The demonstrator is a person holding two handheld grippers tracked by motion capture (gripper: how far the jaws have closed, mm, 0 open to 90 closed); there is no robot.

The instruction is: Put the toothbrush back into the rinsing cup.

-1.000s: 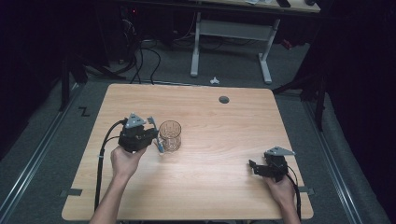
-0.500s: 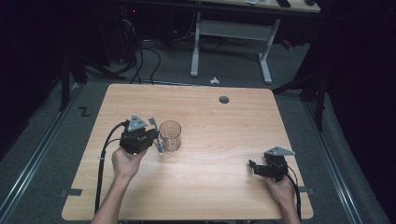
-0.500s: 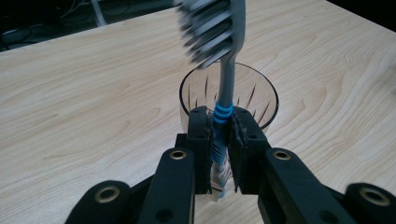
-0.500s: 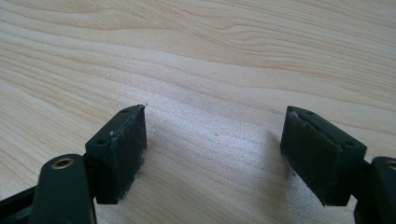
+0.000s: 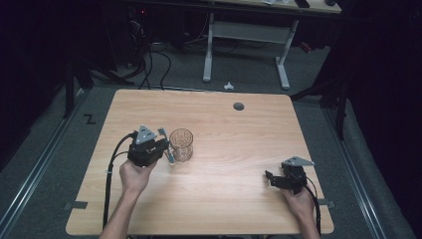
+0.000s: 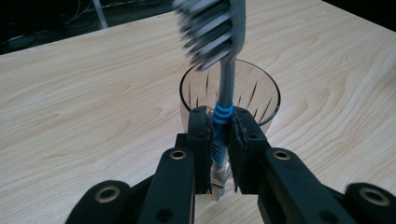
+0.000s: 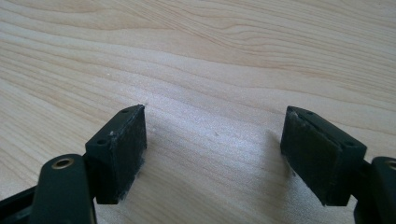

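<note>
left claw point(image 6: 223, 135) clamped on toothbrush point(image 6: 219, 70) (bristles up), right claw point(image 7: 215, 154) wide open

The toothbrush point(image 6: 223, 88) has a grey handle with blue ribbed bands and a head of grey and white bristles. It stands nearly upright, head uppermost and leaning slightly, pinched at the blue bands between the two pads of the left gripper point(image 6: 220, 140), its lower end hanging below them. The glass point(image 6: 254, 95) is a clear tumbler with dark vertical cuts in its wall, upright on the bench just beyond the gripper's tips, directly behind the brush
</note>
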